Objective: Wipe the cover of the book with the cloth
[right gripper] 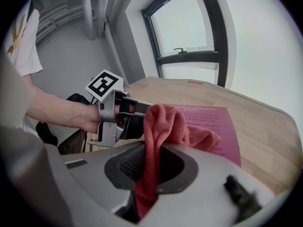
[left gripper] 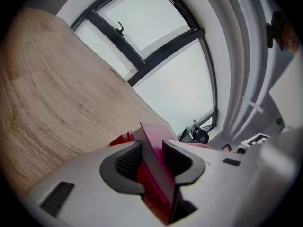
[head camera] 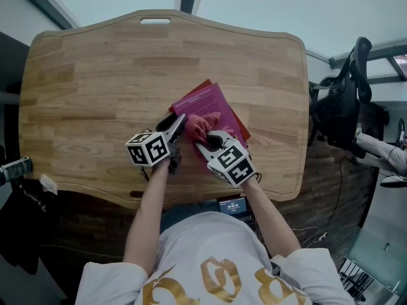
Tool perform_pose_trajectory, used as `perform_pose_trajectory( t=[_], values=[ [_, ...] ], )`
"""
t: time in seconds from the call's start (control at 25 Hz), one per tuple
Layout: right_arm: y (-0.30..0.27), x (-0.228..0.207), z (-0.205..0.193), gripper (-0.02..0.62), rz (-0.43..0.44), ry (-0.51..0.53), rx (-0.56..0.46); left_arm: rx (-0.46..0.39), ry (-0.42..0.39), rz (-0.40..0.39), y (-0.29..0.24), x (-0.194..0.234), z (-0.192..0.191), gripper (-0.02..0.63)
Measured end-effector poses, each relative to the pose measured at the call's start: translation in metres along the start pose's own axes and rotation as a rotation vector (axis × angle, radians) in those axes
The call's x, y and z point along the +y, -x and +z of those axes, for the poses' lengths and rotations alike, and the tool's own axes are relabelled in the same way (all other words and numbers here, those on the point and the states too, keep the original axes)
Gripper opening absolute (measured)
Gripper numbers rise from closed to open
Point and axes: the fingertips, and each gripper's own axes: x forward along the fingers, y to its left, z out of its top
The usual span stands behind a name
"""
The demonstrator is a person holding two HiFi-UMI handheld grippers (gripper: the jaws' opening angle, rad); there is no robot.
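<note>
A magenta book (head camera: 215,101) lies at the middle of the wooden table (head camera: 95,94), with a red cover edge showing beneath it. My left gripper (head camera: 179,126) is shut on the book's near left edge. In the left gripper view the book (left gripper: 150,143) stands between the pads of that gripper (left gripper: 152,161). My right gripper (head camera: 207,141) is shut on a red cloth (head camera: 199,126), which rests bunched on the cover's near part. The right gripper view shows the cloth (right gripper: 165,124) rising from the right gripper (right gripper: 151,167), the book (right gripper: 223,122) behind it, and the left gripper (right gripper: 129,116) at the book's edge.
The table's front edge (head camera: 191,199) runs just below both grippers. A small screen (head camera: 233,205) sits under that edge. A dark chair (head camera: 346,100) stands off the table's right side. The person's forearms (head camera: 149,208) reach in from below.
</note>
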Motion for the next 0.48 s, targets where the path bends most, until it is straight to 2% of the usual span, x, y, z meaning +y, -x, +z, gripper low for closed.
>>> perform_pose_trajectory(
  t=[0.48],
  values=[
    [0.0072,0.0042,-0.0106,0.067,0.023,0.042,0.049,0.001,-0.002,-0.005,0.0014,-0.0001,-0.0004,0.144]
  ],
)
